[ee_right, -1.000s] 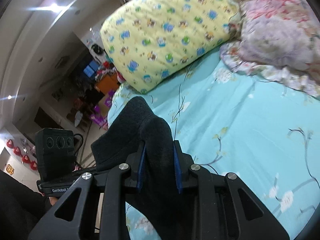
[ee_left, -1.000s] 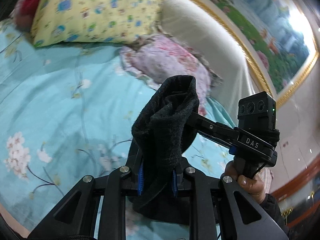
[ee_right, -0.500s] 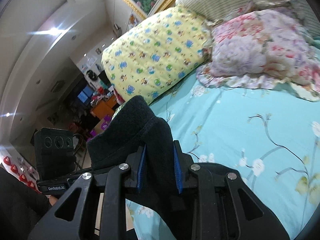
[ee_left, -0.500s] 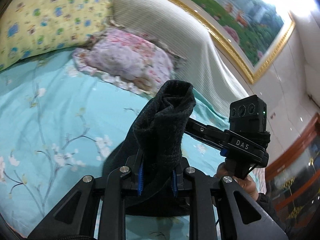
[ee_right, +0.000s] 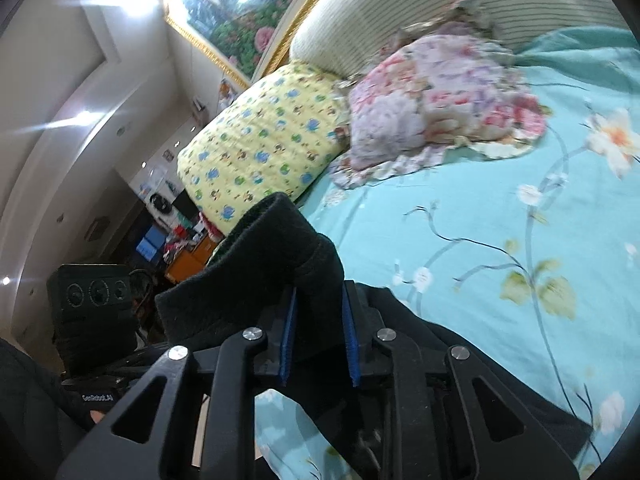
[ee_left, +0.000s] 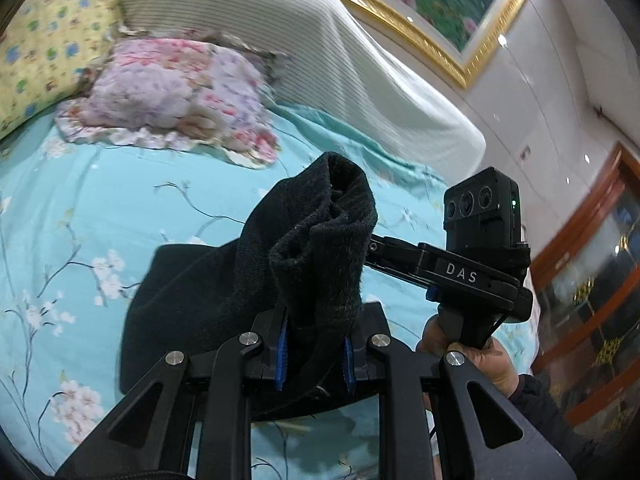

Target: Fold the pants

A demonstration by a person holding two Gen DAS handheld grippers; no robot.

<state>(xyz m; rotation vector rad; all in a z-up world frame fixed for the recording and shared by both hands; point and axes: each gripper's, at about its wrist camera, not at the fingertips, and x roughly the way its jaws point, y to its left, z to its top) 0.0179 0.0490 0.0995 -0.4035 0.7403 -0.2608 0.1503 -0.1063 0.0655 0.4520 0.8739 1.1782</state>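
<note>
On the far left of the left wrist view sits a yellow pillow with small blue and green shapes, and next to it lies a pink flowery pillow. Both rest on the blue bed sheet, which has white blossoms and thin branches on it. In the middle, the left gripper squeezes a thick bunch of the black pants between its blue pads, and the bunch sticks up above the fingers. More of the pants hangs down and spreads over the sheet to the left. To the right is the other tool with its camera box, held by the person's right hand. In the right wrist view, the right gripper also pinches a fold of the black pants, and the dark cloth runs under the tool across the sheet to the right.
</note>
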